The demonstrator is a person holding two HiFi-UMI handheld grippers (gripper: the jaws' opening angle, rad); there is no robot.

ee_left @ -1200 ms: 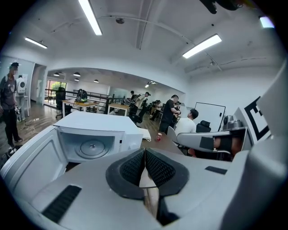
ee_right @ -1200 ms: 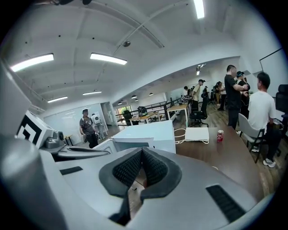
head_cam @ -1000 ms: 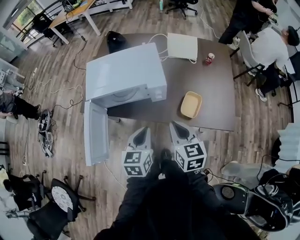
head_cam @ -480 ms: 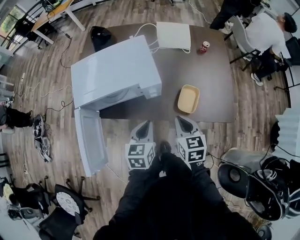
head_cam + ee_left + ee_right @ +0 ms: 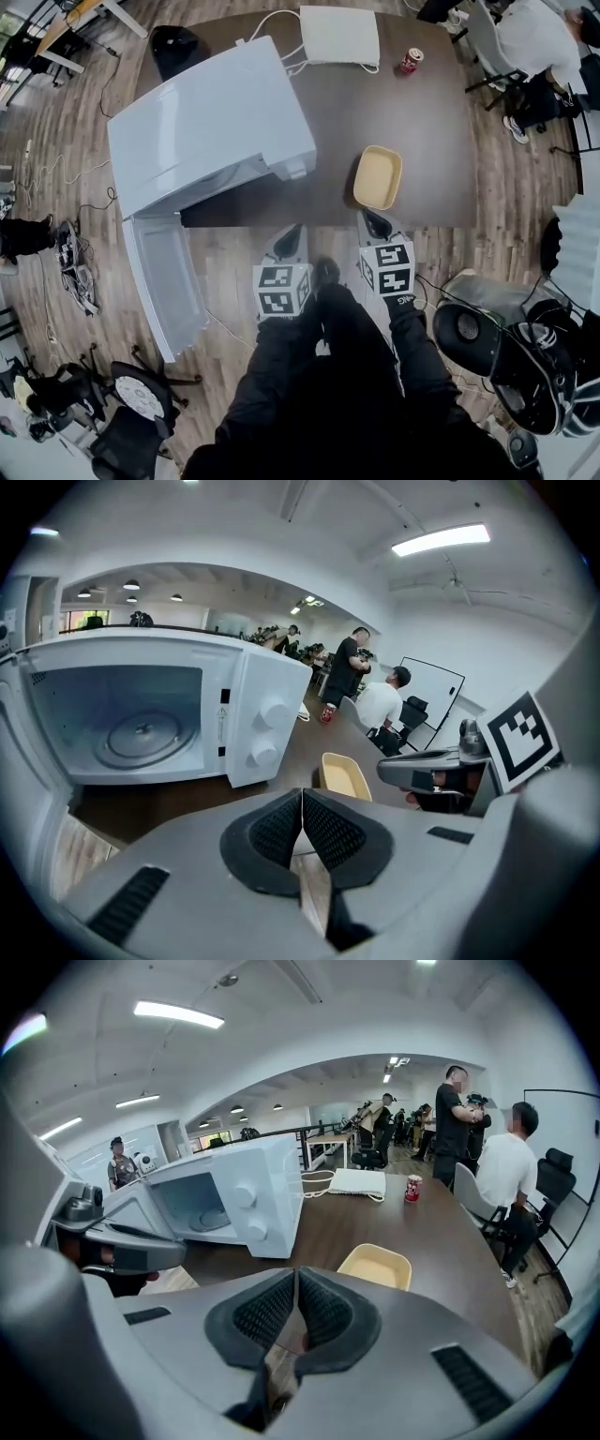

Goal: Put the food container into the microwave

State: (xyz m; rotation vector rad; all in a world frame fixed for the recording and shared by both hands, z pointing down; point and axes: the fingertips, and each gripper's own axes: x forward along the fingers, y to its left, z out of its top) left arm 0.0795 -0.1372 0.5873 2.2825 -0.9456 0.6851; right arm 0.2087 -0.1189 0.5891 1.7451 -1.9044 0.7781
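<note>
An empty tan food container (image 5: 378, 177) lies on the dark table (image 5: 422, 122) near its front edge; it also shows as the tan container (image 5: 345, 776) and the tan container (image 5: 376, 1266). The white microwave (image 5: 206, 122) stands to its left with its door (image 5: 167, 281) swung open, and the glass turntable (image 5: 141, 732) shows inside. My left gripper (image 5: 287, 244) is shut and empty, off the table's front edge. My right gripper (image 5: 374, 223) is shut and empty, just short of the container.
A red can (image 5: 410, 61) and a white flat box (image 5: 339, 37) with a cable lie at the table's far side. A black bag (image 5: 176, 42) sits at the far left corner. People and chairs (image 5: 511, 56) are at the right; a stool (image 5: 469, 328) stands close right.
The view has moved forward: table, microwave and container now sit closer. Both grippers have come up to the table's front edge, still shut.
</note>
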